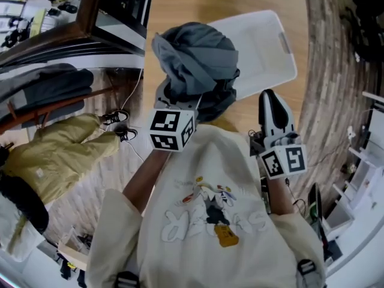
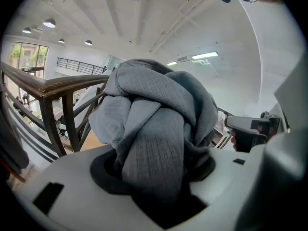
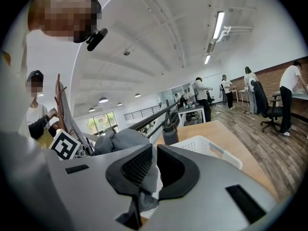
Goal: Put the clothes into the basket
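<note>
While the grey garment (image 1: 195, 59) sits bunched into a knot-like bundle at 12 o'clock in the head view, it is up off the surface, partly over the near edge of the white basket (image 1: 282, 47), which lies at about 1 o'clock on the wooden table (image 1: 174, 5). The left gripper (image 2: 156, 170) has its jaws spread wide around the thick lower folds of the bundle, with both pads pressed into the cloth. At 4 o'clock from the garment, the right gripper (image 3: 155, 165) points toward the basket. Its jaws are drawn narrow and pinch a strip of grey cloth (image 3: 150, 179); I cannot tell whether that strip belongs to the bundle. A dark bottle (image 3: 170, 134) stands on the table beyond the basket. Farther out, a dark wooden railing (image 1: 90, 17) runs at 10 o'clock, and a yellow jacket (image 1: 54, 161) lies at 8 o'clock.
</note>
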Demonstrator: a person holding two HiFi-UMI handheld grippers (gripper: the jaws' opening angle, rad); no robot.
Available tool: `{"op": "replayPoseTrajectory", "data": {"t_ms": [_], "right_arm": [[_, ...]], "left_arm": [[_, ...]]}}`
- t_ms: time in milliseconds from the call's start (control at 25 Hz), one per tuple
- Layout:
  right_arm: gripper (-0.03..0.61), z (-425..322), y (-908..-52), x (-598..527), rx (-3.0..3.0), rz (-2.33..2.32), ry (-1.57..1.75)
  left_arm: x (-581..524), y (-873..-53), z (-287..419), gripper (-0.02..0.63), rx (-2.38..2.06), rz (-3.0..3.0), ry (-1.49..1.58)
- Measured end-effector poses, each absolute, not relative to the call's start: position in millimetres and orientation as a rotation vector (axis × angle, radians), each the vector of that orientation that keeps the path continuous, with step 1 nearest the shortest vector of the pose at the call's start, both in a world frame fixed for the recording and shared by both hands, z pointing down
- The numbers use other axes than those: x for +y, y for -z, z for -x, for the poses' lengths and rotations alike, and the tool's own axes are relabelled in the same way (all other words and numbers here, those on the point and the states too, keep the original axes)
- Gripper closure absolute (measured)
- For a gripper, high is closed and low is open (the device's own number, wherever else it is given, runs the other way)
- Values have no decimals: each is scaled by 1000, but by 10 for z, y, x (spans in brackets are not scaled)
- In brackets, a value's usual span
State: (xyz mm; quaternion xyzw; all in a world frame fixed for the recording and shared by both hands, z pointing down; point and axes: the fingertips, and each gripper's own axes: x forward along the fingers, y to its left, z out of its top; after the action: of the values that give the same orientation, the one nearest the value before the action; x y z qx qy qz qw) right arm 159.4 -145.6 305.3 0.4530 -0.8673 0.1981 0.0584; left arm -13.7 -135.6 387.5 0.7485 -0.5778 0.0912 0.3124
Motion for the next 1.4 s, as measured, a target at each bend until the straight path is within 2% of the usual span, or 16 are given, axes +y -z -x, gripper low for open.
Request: {"op": "replayPoseTrajectory", "data": {"t_ms": [720, 1400], "right_arm": [[535, -1690, -3290, -1719, -2592, -1347, -675], [535, -1609, -3544, -1821, -2556, -1342, -726]], "left_arm": [[-1586, -3906, -78, 344, -1531, -2003, -396], [-1788, -4202, -380, 339, -1323, -2180, -641]]}}
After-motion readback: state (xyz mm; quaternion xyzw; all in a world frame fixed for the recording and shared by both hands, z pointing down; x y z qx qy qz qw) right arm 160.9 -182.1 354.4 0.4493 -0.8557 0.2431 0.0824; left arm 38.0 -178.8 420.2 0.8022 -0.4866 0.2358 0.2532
